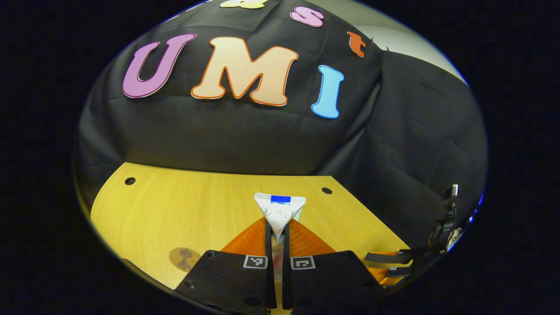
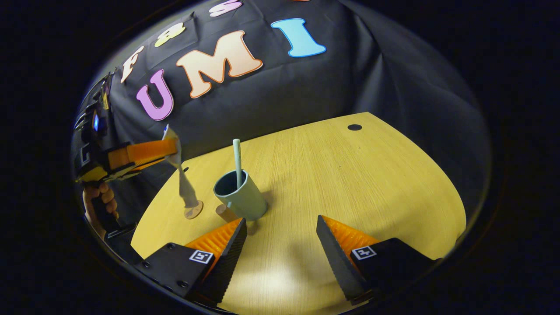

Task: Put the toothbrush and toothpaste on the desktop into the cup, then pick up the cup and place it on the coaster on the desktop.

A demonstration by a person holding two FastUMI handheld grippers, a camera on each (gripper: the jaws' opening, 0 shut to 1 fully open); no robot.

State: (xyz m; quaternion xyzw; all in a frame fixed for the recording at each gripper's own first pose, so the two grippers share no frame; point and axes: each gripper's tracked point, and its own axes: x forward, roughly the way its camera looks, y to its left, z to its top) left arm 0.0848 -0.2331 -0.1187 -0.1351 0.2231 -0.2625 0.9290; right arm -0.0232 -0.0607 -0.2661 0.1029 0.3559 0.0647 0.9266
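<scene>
left gripper (image 1: 275, 245): clamped on the white toothpaste tube (image 1: 280, 212), both fingers pressed against its sides, crimped flat end up; held above the desktop.
same gripper from the right gripper view (image 2: 168, 151): raised at the far left, a hand (image 2: 98, 201) on its grip, tube (image 2: 177, 164) hanging down from the fingers, well above the wood.
right gripper (image 2: 282, 243): fingers wide apart, nothing between them, low over the yellow wooden desktop (image 2: 350, 175).
pale green cup (image 2: 241, 197): upright on the desktop, just ahead of the right gripper's left finger.
pale green toothbrush (image 2: 237, 159): stood in the cup, handle up above the rim.
round brown coaster (image 2: 193, 210): flat on the desktop, near the cup's left side, apart from it; seen too in the left gripper view (image 1: 184, 258).
</scene>
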